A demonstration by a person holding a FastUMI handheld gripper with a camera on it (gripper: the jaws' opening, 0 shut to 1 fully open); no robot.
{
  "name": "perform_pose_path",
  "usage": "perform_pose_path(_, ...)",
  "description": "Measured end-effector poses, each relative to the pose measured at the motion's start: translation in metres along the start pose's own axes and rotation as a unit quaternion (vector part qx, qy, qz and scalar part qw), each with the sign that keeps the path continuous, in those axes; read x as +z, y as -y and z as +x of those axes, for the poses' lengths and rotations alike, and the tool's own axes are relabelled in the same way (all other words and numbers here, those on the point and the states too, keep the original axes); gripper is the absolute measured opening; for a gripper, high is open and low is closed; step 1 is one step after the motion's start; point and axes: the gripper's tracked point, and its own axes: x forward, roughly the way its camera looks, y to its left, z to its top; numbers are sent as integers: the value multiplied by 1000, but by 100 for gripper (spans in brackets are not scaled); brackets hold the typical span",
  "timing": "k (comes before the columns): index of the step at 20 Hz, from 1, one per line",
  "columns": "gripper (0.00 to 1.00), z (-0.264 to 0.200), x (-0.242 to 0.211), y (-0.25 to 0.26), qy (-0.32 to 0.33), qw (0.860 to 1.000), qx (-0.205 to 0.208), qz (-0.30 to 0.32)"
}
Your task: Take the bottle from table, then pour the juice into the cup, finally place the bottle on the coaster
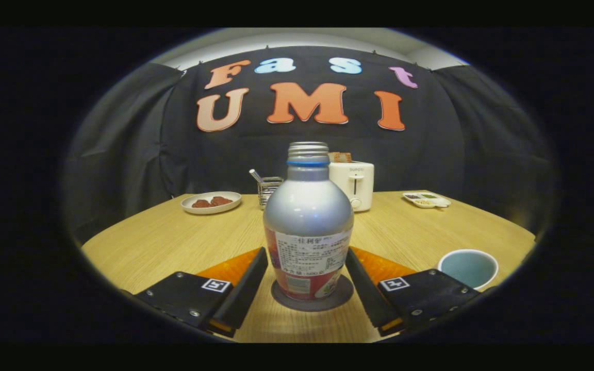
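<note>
The silver metal bottle (308, 221) with its threaded open neck stands upright on the round dark grey coaster (312, 299), right on the pale wooden tabletop (163, 242). The black tongs (307, 281) sit apart, one finger on each side of the bottle, with slim gaps showing. The white cup with the pale blue inside (468, 268) waits off to the right. Beyond, a white toaster (353, 184), a wire holder (268, 190) and a white plate of reddish food (211, 202).
</note>
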Motion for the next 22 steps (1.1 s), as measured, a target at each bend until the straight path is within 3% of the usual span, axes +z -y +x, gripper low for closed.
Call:
perform_pose_path(2,97,-9,9,1,12,1000,-1,-4)
perform_pose_path(12,97,-117,63,8,63,998,22,16)
perform_pose_path(16,96,-172,107,-7,95,993,45,53)
perform_pose_path(22,96,-244,150,-30,130,990,40,34)
